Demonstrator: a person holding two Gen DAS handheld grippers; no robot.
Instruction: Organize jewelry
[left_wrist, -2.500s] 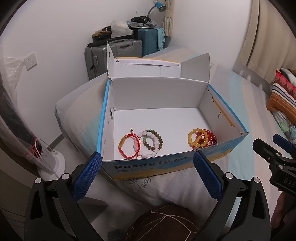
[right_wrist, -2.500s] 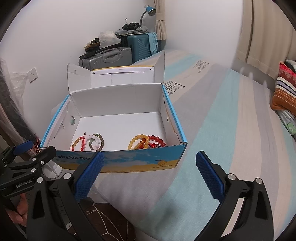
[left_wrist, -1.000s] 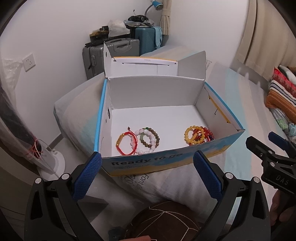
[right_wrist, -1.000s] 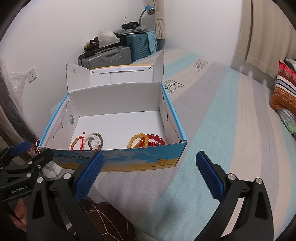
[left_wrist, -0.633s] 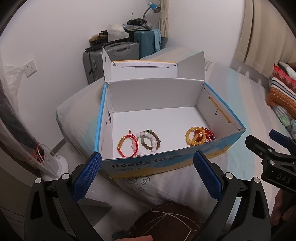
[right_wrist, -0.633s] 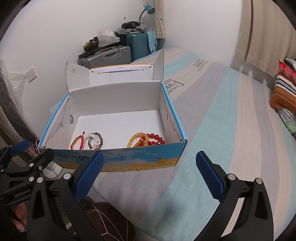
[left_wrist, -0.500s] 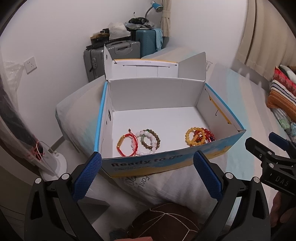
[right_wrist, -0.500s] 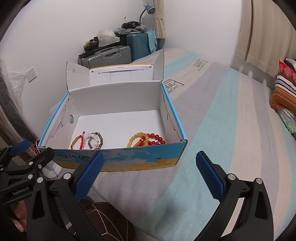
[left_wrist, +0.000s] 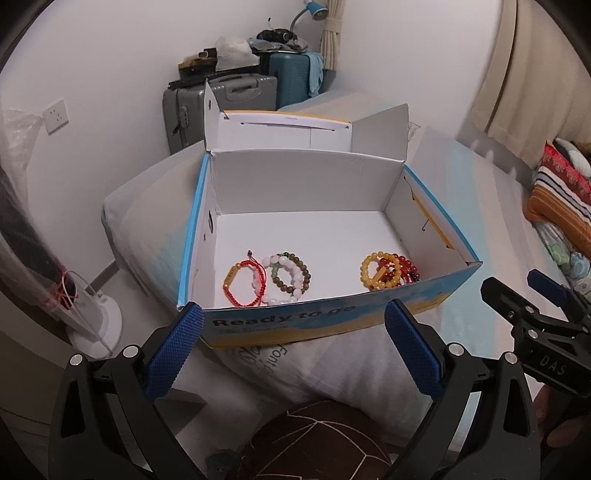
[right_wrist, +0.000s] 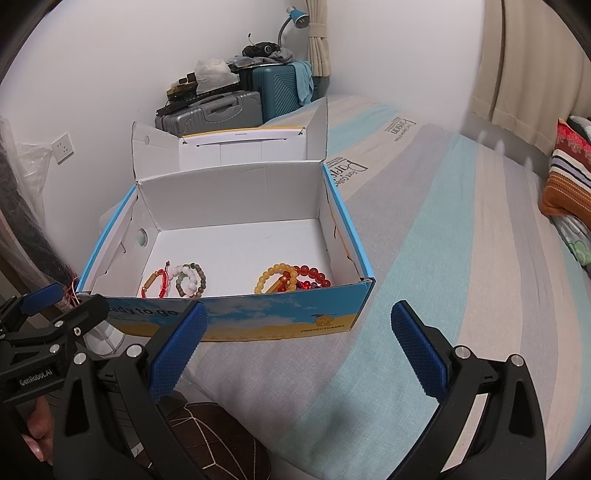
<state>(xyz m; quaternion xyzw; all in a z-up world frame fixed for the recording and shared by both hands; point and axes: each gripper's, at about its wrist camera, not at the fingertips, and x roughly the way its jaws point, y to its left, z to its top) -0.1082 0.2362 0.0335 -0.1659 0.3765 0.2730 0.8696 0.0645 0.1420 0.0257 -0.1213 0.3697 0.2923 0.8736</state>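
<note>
Bed-top box (left_wrist: 332, 325) with bead bracelets (left_wrist: 286, 275); both hand-held grippers (left_wrist: 293, 345) (right_wrist: 295, 345) spread, unladen.

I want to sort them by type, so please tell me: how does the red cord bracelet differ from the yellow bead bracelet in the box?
The red cord bracelet is thin woven string with one gold tube; the yellow bead bracelet is a ring of round beads. The red cord bracelet lies at the left end of the box, touching the white bead bracelet; the yellow bead bracelet lies at the right end, overlapping red beads. Both lie flat near the front wall.
</note>
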